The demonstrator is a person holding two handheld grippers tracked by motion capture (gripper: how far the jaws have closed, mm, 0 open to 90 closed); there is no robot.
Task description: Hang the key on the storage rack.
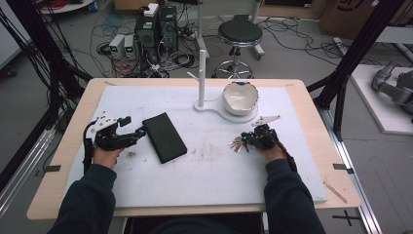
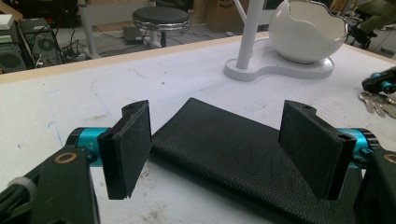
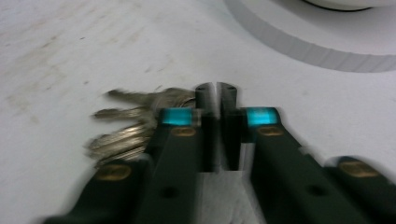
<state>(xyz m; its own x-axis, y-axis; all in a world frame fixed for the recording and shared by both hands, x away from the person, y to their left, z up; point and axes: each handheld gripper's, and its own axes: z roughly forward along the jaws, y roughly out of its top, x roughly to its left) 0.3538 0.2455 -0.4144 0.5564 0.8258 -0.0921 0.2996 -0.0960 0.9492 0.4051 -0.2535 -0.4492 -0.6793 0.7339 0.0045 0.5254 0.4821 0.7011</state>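
A white bowl (image 1: pixel 239 96) on its white stand (image 1: pixel 209 106) sits behind, well apart. The black wallet (image 1: pixel 164 137) lies flat between the spread jaws of the left gripper (image 2: pixel 219 149), untouched. The right gripper (image 1: pixel 249 139) rests low, jaws pressed together beside the keys (image 1: pixel 237 143); whether it pinches them is unclear.

- The black wallet (image 1: pixel 164 137) is flat and rectangular, with a grained leather-like surface. It is closed and lies flat on the white mat, turned diagonally, in the left half.
- The bunch of keys (image 1: pixel 237 143) is silver-coloured metal. The keys lie fanned out on the mat, right of centre.
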